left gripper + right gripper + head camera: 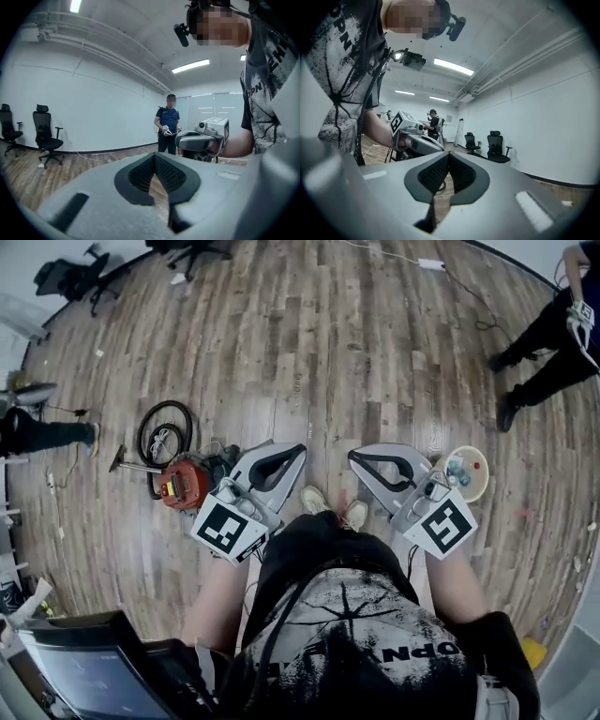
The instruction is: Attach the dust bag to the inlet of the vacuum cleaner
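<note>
One plank floor [328, 352] — white walls [93, 108]

**Matt plastic over grained wood**

The floor [328, 352] is showing grained wood planks with a dull sheen. The left tool [153, 157] and the right tool [447, 154] are wearing smooth, matt grey plastic shells around black, finely textured pads [140, 174]. The vacuum cleaner [181, 486] is gleaming in glossy red plastic.

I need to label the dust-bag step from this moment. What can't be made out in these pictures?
- Dust bag: not recognisable in any view.
- Vacuum cleaner: small in the head view, its right side behind the left gripper; the inlet cannot be told.
- Round pale thing: head view only, partly behind the right gripper, too small to identify.
</note>
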`<action>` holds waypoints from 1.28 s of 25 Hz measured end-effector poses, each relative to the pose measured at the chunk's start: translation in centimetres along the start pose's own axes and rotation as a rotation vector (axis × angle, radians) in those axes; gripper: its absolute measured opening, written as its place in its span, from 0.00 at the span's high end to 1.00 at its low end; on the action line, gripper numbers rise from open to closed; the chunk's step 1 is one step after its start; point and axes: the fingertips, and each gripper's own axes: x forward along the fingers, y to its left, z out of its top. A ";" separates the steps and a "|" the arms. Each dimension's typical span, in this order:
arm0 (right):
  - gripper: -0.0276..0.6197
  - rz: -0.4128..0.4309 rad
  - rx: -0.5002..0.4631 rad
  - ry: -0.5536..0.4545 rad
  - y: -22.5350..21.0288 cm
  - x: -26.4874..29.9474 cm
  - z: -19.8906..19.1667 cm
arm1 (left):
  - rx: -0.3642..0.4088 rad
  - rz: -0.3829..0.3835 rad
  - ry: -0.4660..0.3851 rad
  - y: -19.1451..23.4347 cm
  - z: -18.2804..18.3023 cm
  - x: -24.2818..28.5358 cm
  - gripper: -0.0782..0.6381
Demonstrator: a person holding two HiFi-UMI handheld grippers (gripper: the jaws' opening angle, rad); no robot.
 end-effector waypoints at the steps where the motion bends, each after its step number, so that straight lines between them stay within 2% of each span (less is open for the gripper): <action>1: 0.95 0.036 -0.002 0.004 -0.2 1.6 0.2 | -0.011 0.032 -0.008 1.3 0.2 -0.8 0.88; 5: 0.95 0.145 -0.021 0.003 0.2 8.2 1.6 | -0.054 0.129 -0.035 5.9 0.4 -4.5 0.88; 10: 0.95 0.291 -0.086 0.016 3.2 15.0 2.2 | -0.049 0.260 -0.122 10.2 0.8 -9.8 0.89; 14: 0.95 0.350 -0.095 0.014 5.9 19.5 3.2 | -0.044 0.322 -0.153 12.4 1.3 -14.3 0.88; 17: 0.95 0.452 -0.108 0.024 7.7 22.6 3.6 | -0.064 0.430 -0.182 14.1 1.3 -17.9 0.89; 20: 0.95 0.557 -0.113 0.035 8.9 24.2 2.9 | -0.088 0.546 -0.197 14.7 0.5 -20.3 0.89; 24: 0.95 0.678 -0.113 -0.003 9.9 25.2 2.2 | -0.099 0.672 -0.190 14.3 -0.5 -21.6 0.88; 27: 0.95 0.764 -0.110 -0.020 10.7 26.9 2.7 | -0.079 0.752 -0.225 15.1 0.5 -23.0 0.89; 30: 0.95 0.867 -0.109 -0.040 11.2 28.6 3.6 | -0.116 0.859 -0.205 15.8 0.7 -24.3 0.88; 32: 0.95 0.935 -0.107 -0.047 11.3 29.4 4.0 | -0.136 0.927 -0.231 16.3 1.2 -24.9 0.89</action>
